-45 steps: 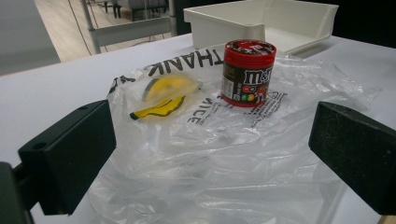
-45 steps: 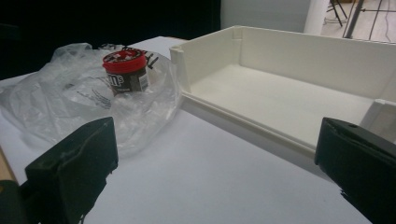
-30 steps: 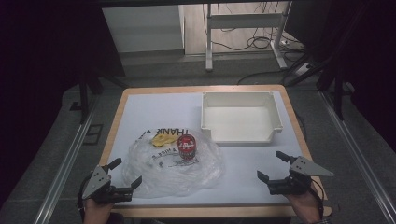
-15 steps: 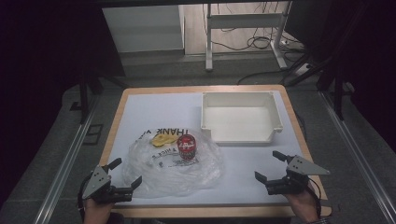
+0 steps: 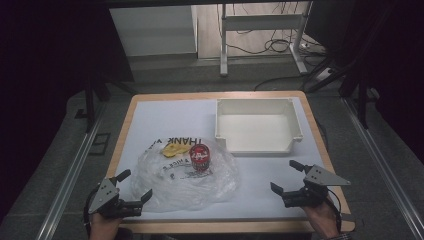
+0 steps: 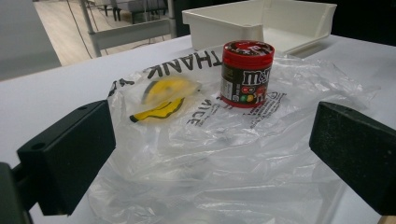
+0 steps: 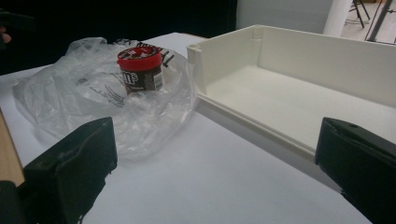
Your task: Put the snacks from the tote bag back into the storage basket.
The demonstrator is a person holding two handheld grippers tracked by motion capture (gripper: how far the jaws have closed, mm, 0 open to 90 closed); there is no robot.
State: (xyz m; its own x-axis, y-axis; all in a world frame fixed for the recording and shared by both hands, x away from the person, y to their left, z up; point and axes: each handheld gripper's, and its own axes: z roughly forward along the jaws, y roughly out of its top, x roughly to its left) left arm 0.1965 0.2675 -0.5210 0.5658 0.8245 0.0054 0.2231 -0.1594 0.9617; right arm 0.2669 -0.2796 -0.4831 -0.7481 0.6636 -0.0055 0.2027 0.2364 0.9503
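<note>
The left gripper [image 5: 131,186] sat at the near left corner of the white-topped table [image 5: 160,120], its two black jaws spread wide apart and holding nothing. Just ahead of those jaws lay the crumpled clear plastic bag with black lettering [image 5: 185,175], its near edge almost at the jaw tips, though whether they touched it could not be told. In the left gripper view the bag [image 6: 224,154] spread across the gap between the jaws, and the small round candy jar with a red lid and dark label [image 6: 246,73] stood upright farther off, on the bag's far part, slightly right of the gap's middle. A yellow smiley print [image 6: 166,95] showed on the bag to the jar's left.

The right gripper [image 5: 289,176] rested near the table's near right corner, its jaws likewise wide apart and empty, well apart from the bag. In the right gripper view the jar [image 7: 140,69] stood far ahead and to the left, with the bag [image 7: 93,102] around it. The shallow white rectangular plastic tray [image 5: 295,130] lay empty at the far right of the table, its near wall [image 7: 252,123] just beside the bag's edge.
</note>
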